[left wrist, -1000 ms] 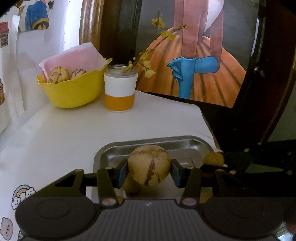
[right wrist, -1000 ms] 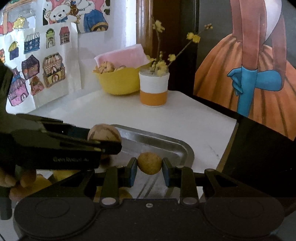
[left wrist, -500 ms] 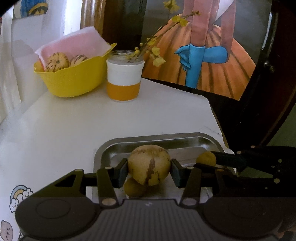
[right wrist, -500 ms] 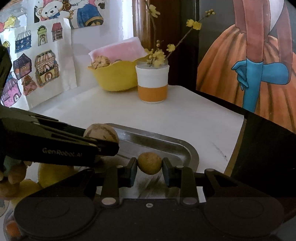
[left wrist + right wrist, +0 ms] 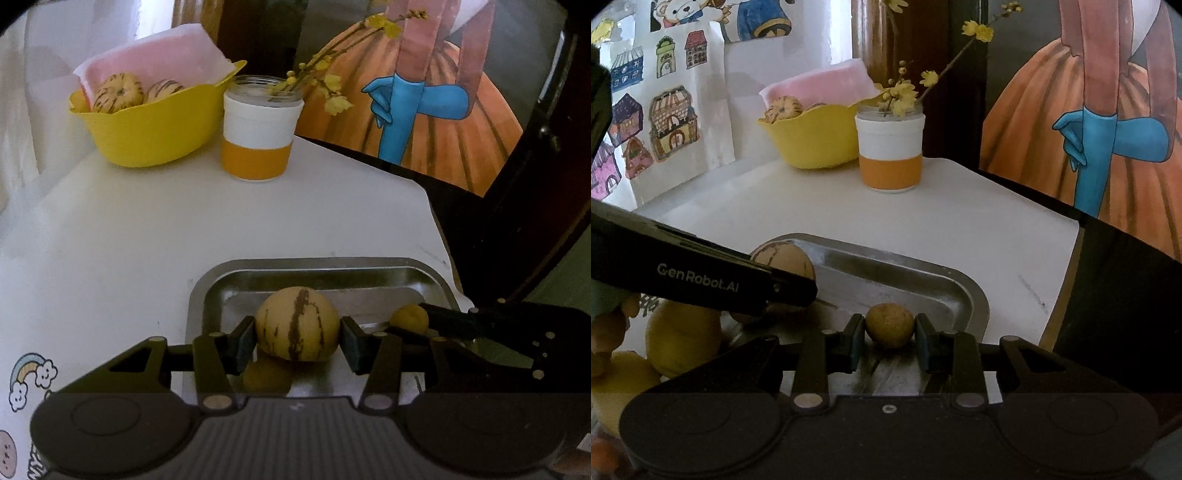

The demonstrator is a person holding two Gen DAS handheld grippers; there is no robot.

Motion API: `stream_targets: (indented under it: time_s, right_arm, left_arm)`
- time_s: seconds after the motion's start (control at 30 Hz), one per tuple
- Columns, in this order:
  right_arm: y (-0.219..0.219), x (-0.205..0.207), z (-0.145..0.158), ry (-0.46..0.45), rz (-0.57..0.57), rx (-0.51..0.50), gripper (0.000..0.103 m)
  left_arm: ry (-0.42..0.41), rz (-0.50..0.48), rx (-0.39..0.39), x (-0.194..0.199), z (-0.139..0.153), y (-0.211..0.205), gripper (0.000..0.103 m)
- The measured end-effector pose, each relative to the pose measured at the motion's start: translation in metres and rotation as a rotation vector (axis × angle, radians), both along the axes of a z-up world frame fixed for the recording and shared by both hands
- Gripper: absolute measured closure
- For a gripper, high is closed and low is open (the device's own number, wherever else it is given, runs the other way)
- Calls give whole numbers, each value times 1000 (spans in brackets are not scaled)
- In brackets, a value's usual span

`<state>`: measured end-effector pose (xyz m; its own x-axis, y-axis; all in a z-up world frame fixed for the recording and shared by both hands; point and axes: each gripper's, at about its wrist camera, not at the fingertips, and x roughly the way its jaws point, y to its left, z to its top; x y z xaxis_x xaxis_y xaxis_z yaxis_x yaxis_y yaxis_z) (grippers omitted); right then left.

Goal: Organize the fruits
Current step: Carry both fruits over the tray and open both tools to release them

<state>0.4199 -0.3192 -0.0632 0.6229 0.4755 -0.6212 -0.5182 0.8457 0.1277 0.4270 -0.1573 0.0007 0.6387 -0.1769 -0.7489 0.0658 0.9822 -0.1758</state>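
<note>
Left wrist view: left gripper (image 5: 297,339) clamped on a striped melon (image 5: 297,324), held over the metal tray (image 5: 436,280) on the white table (image 5: 147,229). Right wrist view: right gripper (image 5: 889,334) clamped on a small brown fruit (image 5: 889,325) above the same tray. Yellow bowl (image 5: 155,125) at the back holds two striped melons; beside it, a flower jar (image 5: 258,140).

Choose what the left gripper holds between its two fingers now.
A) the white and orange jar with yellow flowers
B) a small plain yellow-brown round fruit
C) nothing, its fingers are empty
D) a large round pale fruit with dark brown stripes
D: in the left wrist view the left gripper presses both pads on the large round pale fruit with dark brown stripes, above the metal tray.
</note>
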Motion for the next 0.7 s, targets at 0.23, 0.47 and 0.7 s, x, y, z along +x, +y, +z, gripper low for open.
stream_targets:
  time_s: [0.23,0.47,0.7]
  right_arm:
    - [-4,-7,1,-15,-39,13,51]
    - [-9,-30,17,-105,-98,19,30]
    - [-15,-50,40,-151,-144,57,16]
  left_arm:
    - [-49,3,-9,-7,8,0,34]
    - [-105,39,-46,-22,21,9,11]
    - [-140,63,-54,-40,36,20,2]
